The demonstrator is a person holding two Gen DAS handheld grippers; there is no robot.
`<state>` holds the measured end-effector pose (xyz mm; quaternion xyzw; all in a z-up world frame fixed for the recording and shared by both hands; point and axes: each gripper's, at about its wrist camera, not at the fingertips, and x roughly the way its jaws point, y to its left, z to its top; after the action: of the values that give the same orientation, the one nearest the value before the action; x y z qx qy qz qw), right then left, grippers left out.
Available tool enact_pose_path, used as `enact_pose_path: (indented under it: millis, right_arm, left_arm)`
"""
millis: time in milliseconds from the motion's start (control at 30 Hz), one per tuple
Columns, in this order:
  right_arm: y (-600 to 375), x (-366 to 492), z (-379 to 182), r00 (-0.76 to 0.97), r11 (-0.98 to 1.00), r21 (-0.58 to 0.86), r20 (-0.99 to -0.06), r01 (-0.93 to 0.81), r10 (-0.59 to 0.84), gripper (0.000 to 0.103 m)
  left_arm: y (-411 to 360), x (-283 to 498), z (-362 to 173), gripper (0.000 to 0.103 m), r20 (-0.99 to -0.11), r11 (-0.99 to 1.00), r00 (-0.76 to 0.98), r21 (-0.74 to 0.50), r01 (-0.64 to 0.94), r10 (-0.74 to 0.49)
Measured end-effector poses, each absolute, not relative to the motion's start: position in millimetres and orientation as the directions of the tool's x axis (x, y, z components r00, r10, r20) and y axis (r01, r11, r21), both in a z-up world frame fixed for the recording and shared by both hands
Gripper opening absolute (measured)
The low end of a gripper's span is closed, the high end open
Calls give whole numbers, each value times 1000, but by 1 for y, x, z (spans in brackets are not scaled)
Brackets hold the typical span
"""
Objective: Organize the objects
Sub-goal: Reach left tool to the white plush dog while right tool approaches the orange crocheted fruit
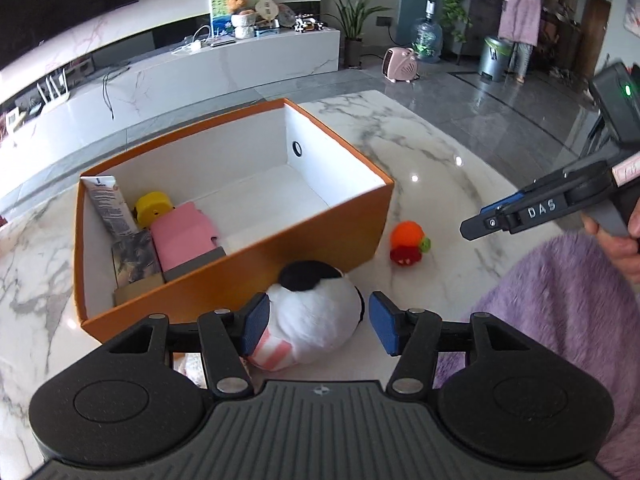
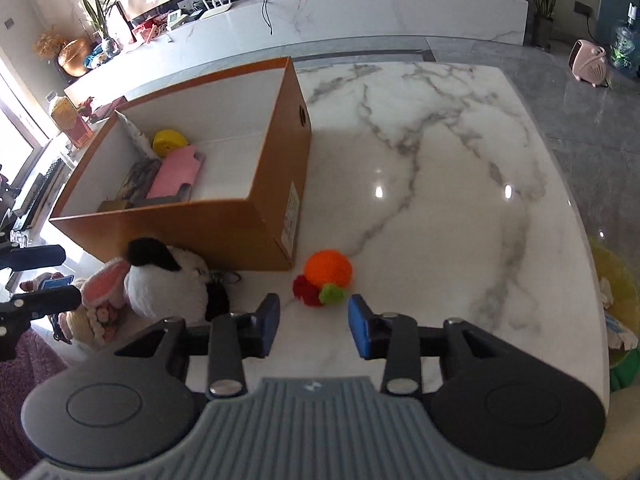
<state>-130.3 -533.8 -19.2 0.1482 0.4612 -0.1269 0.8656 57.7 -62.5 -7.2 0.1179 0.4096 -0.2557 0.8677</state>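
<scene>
The box (image 1: 224, 272), orange outside and white inside, stands on the marble table (image 1: 440, 168) and is the landmark here. Inside it, packed against its left end, lie a tube (image 1: 110, 204), a yellow toy (image 1: 152, 208), a pink case (image 1: 182, 236) and a dark booklet (image 1: 134, 258); the rest of its floor is bare. Just outside its near wall, touching it, lies a white plush (image 1: 316, 312) with a black patch. The left gripper (image 1: 320, 328) straddles this plush with its jaws apart: the left pad (image 1: 254, 326) looks to rest against the fabric, while the right pad (image 1: 384, 326) stands clear of it, so nothing is clamped yet. Off the box's near right corner, a little apart from it, sits an orange ball (image 2: 328, 270) with red and green tufts. The right gripper (image 2: 314, 326) hangs just short of that ball, jaws apart and empty. The step in hand seems to be taking the two loose toys for the box. To do it well, I would push the left gripper further over the plush so that both pads bite into its body and not the loose ear, then close firmly, since soft stuffing yields. The right gripper should centre on the orange body, not the tufts, and close gently so the ball does not roll away. Both loads then belong in the bare right part of the box, lifted clear over the wall.
</scene>
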Motion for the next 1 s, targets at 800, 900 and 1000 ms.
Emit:
enact_pose_path:
  millis: [800, 900, 1000]
  right_arm:
    - [-565, -79, -78, 494, 857, 231, -869, 460, -31, 55]
    - [-567, -75, -85, 498, 853, 247, -867, 460, -17, 55]
    - [-568, -71, -91, 497, 853, 240, -867, 464, -27, 55]
  left_arm:
    - [-99, 60, -72, 87, -780, 629, 579, 332, 703, -237]
    - [-103, 59, -79, 87, -786, 563, 572, 369, 739, -236]
    - [-109, 58, -87, 87, -791, 497, 572, 414, 762, -218]
